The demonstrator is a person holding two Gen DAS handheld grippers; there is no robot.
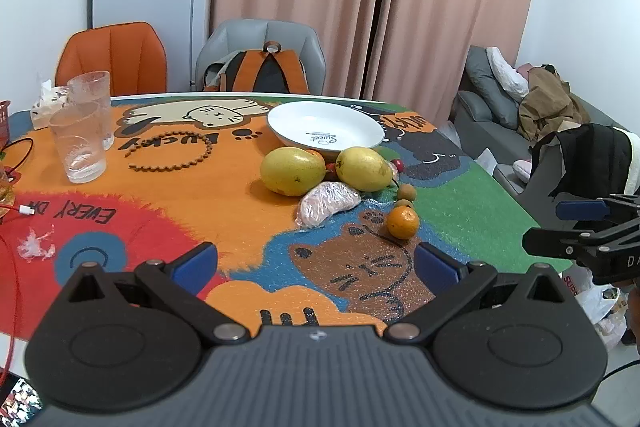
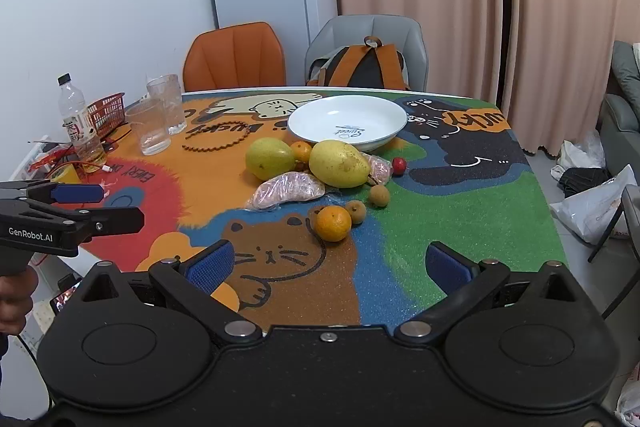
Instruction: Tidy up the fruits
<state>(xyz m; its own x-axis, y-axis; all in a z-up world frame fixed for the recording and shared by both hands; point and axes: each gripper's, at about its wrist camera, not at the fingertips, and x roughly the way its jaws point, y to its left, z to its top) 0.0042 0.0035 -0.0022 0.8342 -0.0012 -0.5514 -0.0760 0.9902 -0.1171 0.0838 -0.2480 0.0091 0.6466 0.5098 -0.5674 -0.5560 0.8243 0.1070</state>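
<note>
A white plate point(image 1: 325, 127) point(image 2: 347, 122) sits empty at the table's far middle. In front of it lie two yellow mangoes point(image 1: 292, 171) point(image 2: 338, 163), a wrapped pink fruit piece point(image 1: 328, 203) point(image 2: 290, 190), a small orange point(image 1: 402, 222) point(image 2: 333, 223), two brown longans point(image 2: 378, 195) and a red berry point(image 2: 399, 165). A second orange point(image 2: 301, 151) hides between the mangoes. My left gripper point(image 1: 316, 263) hovers open over the near table, well short of the fruit. My right gripper point(image 2: 330, 263) is open too, nearest the small orange.
Two clear glasses point(image 1: 82, 139) point(image 2: 154, 131), a bead ring point(image 1: 170, 153), a water bottle point(image 2: 78, 123) and a red basket point(image 2: 106, 113) stand at the left. An orange chair point(image 2: 234, 55) and a grey chair point(image 2: 366, 43) with a backpack sit behind the table. A sofa point(image 1: 492, 107) is at the right.
</note>
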